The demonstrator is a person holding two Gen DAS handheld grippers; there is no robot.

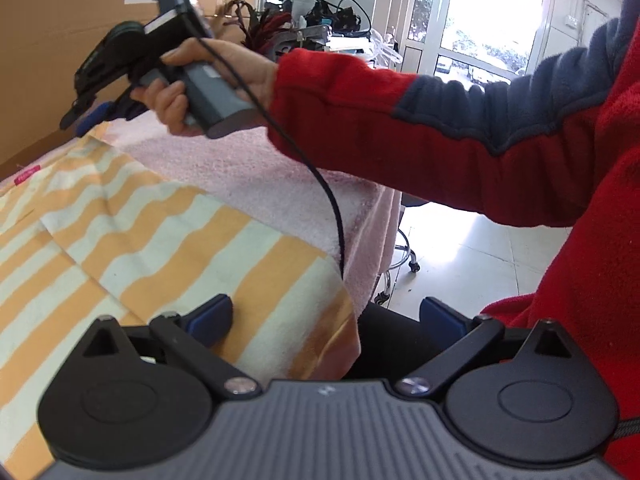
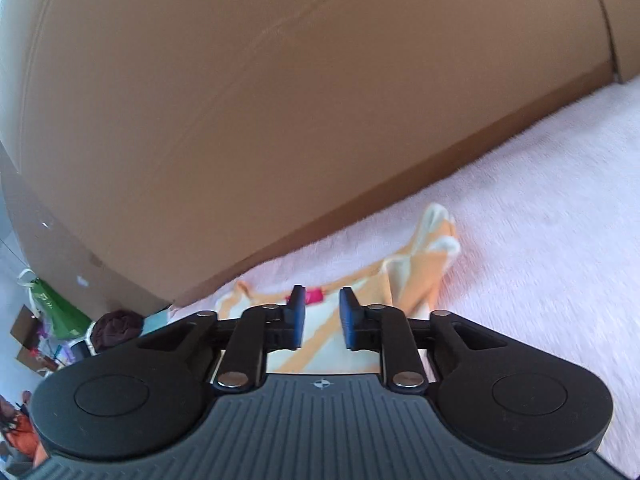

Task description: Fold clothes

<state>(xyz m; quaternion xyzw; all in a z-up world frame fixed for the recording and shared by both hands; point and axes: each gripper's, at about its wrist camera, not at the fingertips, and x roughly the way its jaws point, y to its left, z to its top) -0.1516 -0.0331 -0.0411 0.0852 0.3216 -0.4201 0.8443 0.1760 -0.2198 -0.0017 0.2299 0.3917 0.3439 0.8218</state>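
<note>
I see the striped garment point(image 1: 132, 232) lying flat on the pink towel point(image 1: 248, 172), reaching its near edge. My left gripper point(image 1: 324, 316) hangs over that edge, fingers spread wide and empty. My right gripper point(image 2: 322, 320) hovers over the garment's far end beside the cardboard box point(image 2: 280, 100), fingers parted; it seems to grip nothing, though blur obscures this.

A cluttered workroom or lab: large cardboard boxes point(image 1: 60, 40), white shelving point(image 1: 394, 4), tangled cables point(image 1: 340, 12), tiled floor point(image 1: 472, 260).
</note>
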